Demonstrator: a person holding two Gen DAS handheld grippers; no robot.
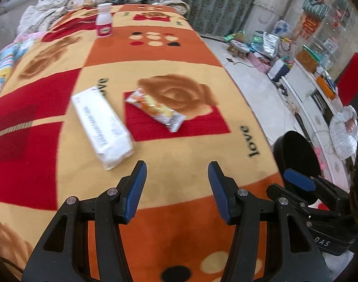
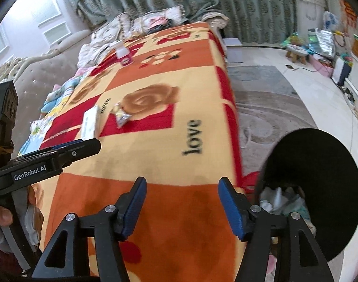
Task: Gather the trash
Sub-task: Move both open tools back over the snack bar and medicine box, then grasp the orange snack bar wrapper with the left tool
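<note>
Orange, red and cream blanket (image 1: 179,155) covers the bed, and the trash lies on it. A white box (image 1: 102,123) sits left of a snack wrapper (image 1: 155,109); the two are close but apart, the wrapper on a red square by a printed rose. Farther up the bed a small white bottle (image 1: 104,20) with a pink label stands upright, well apart from both.

Both tools point down at a slant over the near end of the bed. The left hand-held gripper (image 1: 177,174) hangs above bare blanket just short of the box, its blue pads parted at a middling width with nothing between them. The right hand-held gripper (image 2: 182,189) is beside it, over the bed's right edge; its jaws stand a little wider and are empty too.

A black bin (image 2: 320,176) stands on the floor just right of the bed, next to the right tool, with crumpled pale paper in it. In the right wrist view a hand (image 2: 1,216) grips the left tool's handle at the lower left.
</note>
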